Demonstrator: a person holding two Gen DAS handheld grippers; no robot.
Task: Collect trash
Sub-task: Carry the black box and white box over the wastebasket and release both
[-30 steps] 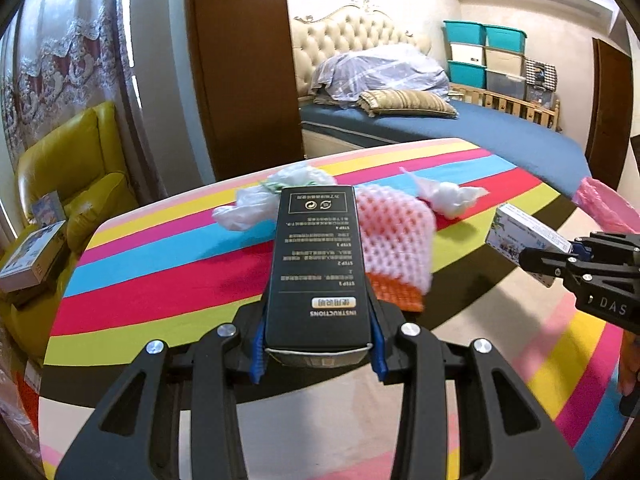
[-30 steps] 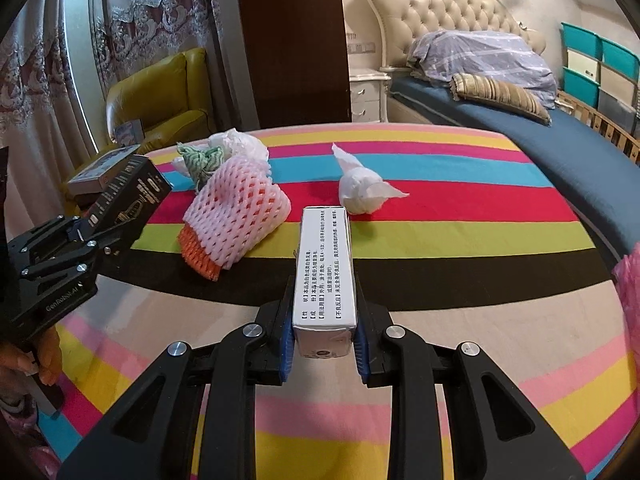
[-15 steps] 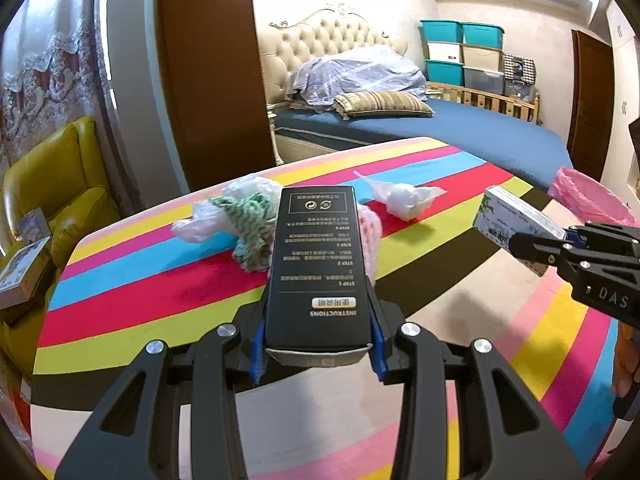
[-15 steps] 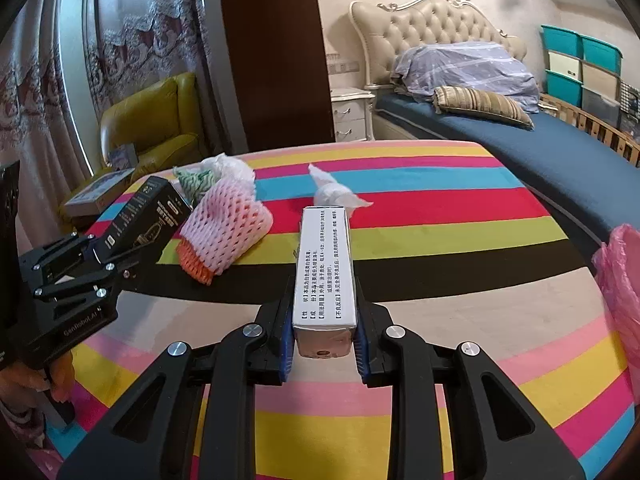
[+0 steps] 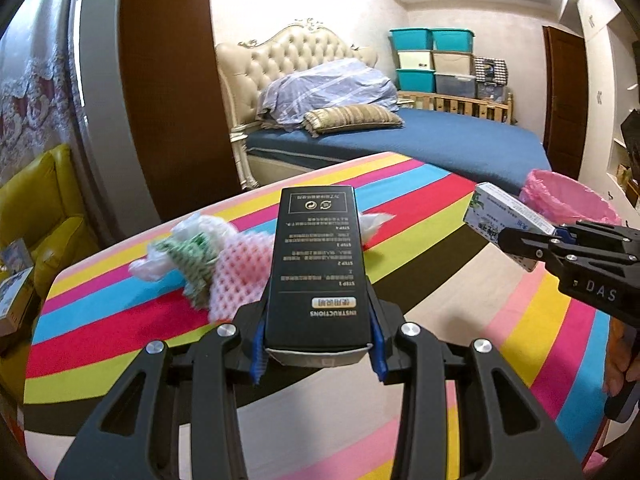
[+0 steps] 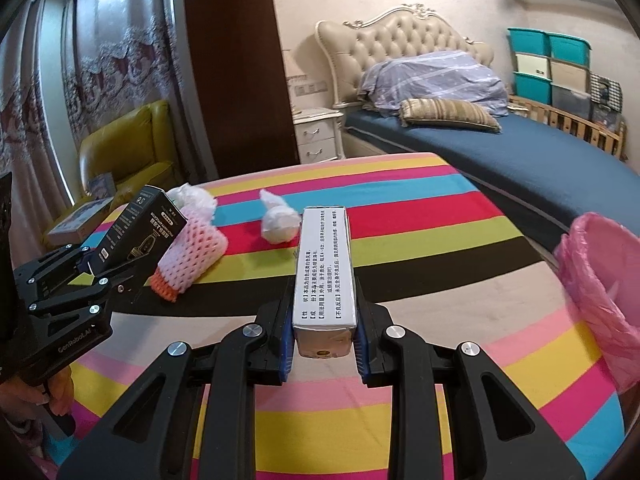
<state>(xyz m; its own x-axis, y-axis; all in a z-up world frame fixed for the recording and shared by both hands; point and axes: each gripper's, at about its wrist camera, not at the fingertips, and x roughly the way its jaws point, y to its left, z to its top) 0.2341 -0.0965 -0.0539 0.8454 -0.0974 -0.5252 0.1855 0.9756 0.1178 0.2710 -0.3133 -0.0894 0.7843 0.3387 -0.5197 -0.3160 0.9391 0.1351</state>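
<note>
While each tool [image 5: 318, 354] [image 6: 323, 350] clamps a box [image 5: 318, 264] [image 6: 325, 268], long axes forward, seemingly level.

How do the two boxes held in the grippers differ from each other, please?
The black box in the left gripper is dark with pale print, and wider. The white box in the right gripper is pale with dark print, and narrower. Both are long cartons clamped at one end, pointing forward above the striped table.
</note>
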